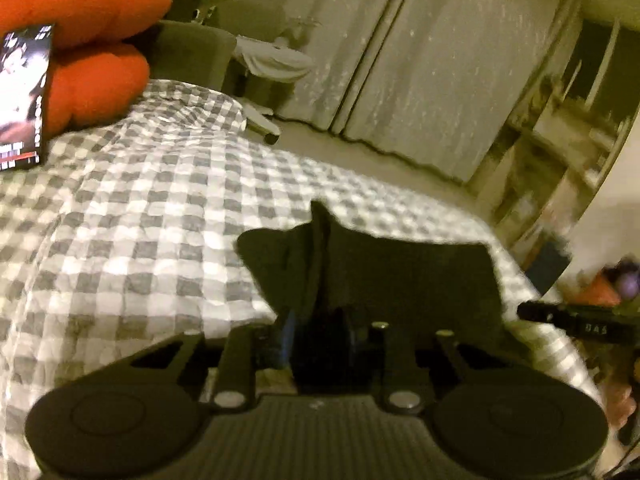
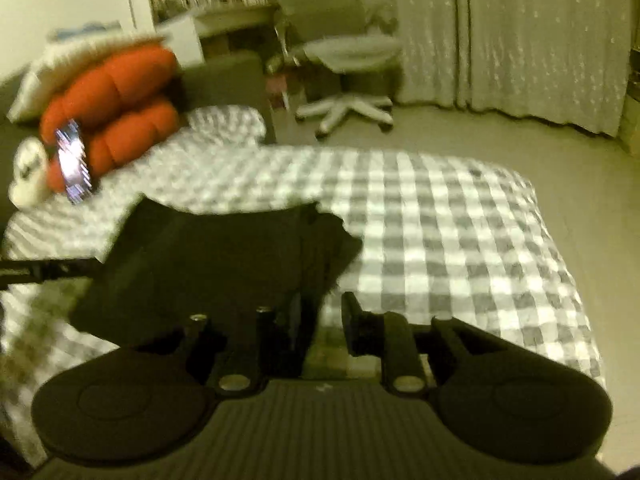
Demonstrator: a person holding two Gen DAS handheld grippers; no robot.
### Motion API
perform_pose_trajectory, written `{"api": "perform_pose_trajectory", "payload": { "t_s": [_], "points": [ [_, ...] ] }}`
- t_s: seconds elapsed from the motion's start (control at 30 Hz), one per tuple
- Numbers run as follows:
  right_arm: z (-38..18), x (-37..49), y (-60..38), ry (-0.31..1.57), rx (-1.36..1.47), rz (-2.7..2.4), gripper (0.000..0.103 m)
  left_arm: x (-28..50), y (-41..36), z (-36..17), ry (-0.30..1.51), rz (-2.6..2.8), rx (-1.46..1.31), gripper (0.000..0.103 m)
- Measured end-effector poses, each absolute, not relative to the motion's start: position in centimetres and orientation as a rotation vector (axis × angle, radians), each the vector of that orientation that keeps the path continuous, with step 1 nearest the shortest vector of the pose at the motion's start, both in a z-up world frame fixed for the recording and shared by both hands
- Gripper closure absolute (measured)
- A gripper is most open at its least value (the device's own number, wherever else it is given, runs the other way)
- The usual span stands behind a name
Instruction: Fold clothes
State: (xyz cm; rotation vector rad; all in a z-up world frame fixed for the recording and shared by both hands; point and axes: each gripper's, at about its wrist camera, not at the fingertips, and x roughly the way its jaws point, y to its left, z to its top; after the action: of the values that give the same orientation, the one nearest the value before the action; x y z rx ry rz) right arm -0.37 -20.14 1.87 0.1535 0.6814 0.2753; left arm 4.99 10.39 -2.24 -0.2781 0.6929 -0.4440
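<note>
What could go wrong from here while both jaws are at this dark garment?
The left gripper seems shut on just a thin edge of the dark garment, so it may slip free when lifted. The right gripper stands open beside the cloth and could pinch the checkered bedsheet too. Both views are blurred, so aiming is uncertain.

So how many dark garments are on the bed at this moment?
1. A single black garment lies on the checked bedspread, stretched between the left gripper and the right gripper. Blur could hide another beneath it.
</note>
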Motion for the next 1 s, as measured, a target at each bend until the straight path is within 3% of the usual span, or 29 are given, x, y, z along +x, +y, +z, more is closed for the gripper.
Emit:
{"api": "perform_pose_trajectory", "payload": {
  "t_s": [0.1,0.23,0.3,0.33,0.4,0.43,0.47,0.53,1.0],
  "points": [
    [1.7,-0.8,-20.2,0.689,0.156,0.271,0.077,3.5,10.0,-2.2,0.685,-0.481,-0.3,0.075],
    [1.1,-1.7,-18.9,0.733,0.131,0.294,0.073,2.4,8.4,-2.7,0.688,-0.508,-0.253,0.064],
    [0.6,-1.6,-18.7,0.755,0.123,0.294,0.073,2.7,7.9,-3.2,0.702,-0.502,-0.237,0.064],
    [0.4,-1.5,-18.6,0.765,0.119,0.294,0.073,2.9,7.8,-3.5,0.71,-0.498,-0.232,0.067],
    [-0.1,-1.1,-18.5,0.784,0.107,0.276,0.076,3.3,8.2,-3.9,0.731,-0.495,-0.265,0.093],
    [-0.3,-0.9,-18.4,0.786,0.093,0.273,0.088,3.5,8.9,-4.1,0.745,-0.496,-0.311,0.1],
    [0.0,-1.0,-18.2,0.774,0.083,0.272,0.095,3.6,9.5,-4.2,0.758,-0.497,-0.358,0.101],
    [0.6,-1.5,-18.3,0.745,0.082,0.268,0.097,3.6,10.4,-3.9,0.764,-0.5,-0.405,0.101],
    [0.4,-1.6,-19.4,0.759,0.061,0.192,0.098,3.1,10.2,-3.7,0.775,-0.474,-0.341,0.1]
  ]
}}
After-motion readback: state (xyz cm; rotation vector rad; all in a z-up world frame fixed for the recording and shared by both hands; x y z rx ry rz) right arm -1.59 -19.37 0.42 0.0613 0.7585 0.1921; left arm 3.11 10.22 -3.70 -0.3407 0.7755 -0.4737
